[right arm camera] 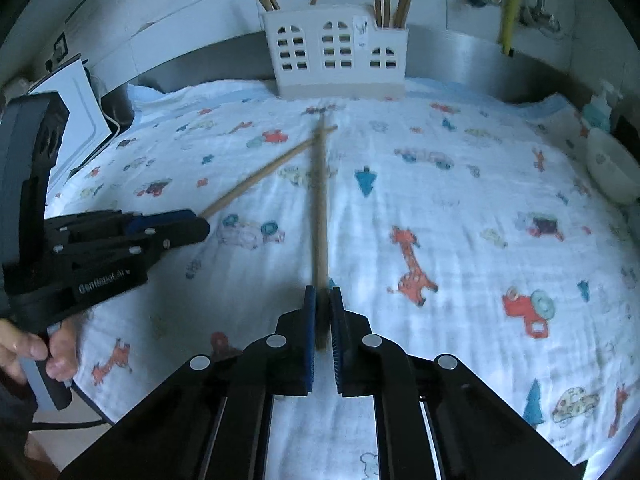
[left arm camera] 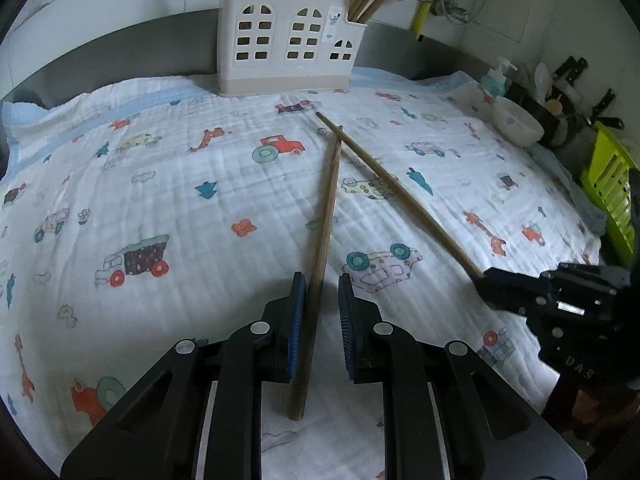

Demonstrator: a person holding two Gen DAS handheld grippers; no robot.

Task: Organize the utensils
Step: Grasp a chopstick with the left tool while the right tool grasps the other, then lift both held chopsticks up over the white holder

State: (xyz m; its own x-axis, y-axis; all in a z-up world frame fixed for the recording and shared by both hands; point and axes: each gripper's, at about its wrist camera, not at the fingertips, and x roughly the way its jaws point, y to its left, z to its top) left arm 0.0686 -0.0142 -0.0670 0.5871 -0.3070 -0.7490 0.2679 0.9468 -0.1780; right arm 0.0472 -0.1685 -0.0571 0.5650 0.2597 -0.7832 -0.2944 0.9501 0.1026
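Note:
Two wooden chopsticks cross on the printed cloth (left arm camera: 160,184). My left gripper (left arm camera: 322,284) is open around the thick end of one chopstick (left arm camera: 326,216), whose shaft rests against the left pad, clear of the right one. My right gripper (right arm camera: 322,296) is shut on the end of the other chopstick (right arm camera: 320,200), also seen in the left wrist view (left arm camera: 400,192). The left gripper shows in the right wrist view (right arm camera: 192,226), and its chopstick (right arm camera: 260,176) too. A white house-shaped utensil holder (left arm camera: 288,48) with several chopsticks stands at the back; it also shows in the right wrist view (right arm camera: 340,56).
A white bowl (left arm camera: 516,120), a soap bottle (left arm camera: 496,76), dark kitchen tools and a green rack (left arm camera: 612,184) stand at the right edge. Pipes and a yellow hose (left arm camera: 424,4) hang on the back wall. A white appliance (right arm camera: 76,96) sits at the left.

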